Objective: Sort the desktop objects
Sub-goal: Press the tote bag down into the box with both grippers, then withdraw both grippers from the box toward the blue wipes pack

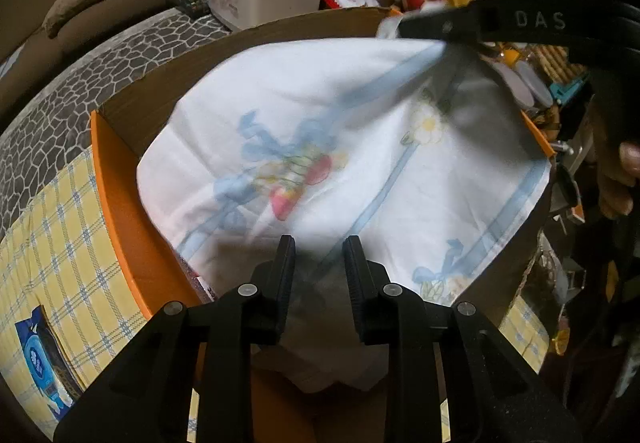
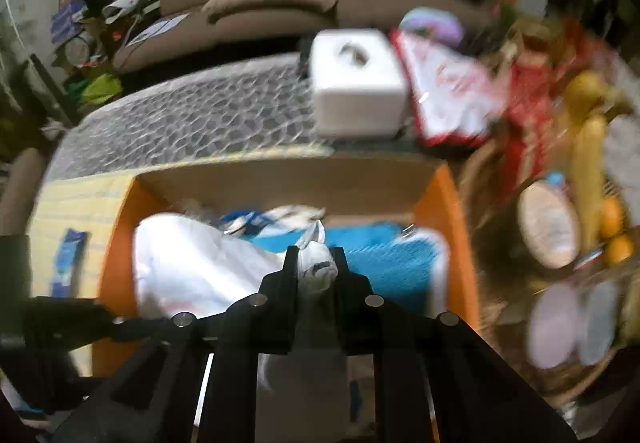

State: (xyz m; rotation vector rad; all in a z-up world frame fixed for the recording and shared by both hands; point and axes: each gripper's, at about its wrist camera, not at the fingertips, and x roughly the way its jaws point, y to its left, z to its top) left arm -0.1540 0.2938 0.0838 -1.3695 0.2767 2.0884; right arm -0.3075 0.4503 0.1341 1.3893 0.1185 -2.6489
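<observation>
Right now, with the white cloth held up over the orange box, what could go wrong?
The right gripper pinches only a bunched corner of the white cloth, so the cloth might slip out. The left gripper is open with its fingers against the draped cloth, which could snag there. The cloth hides much of the orange box in the left wrist view, so it might land half over the rim.
</observation>
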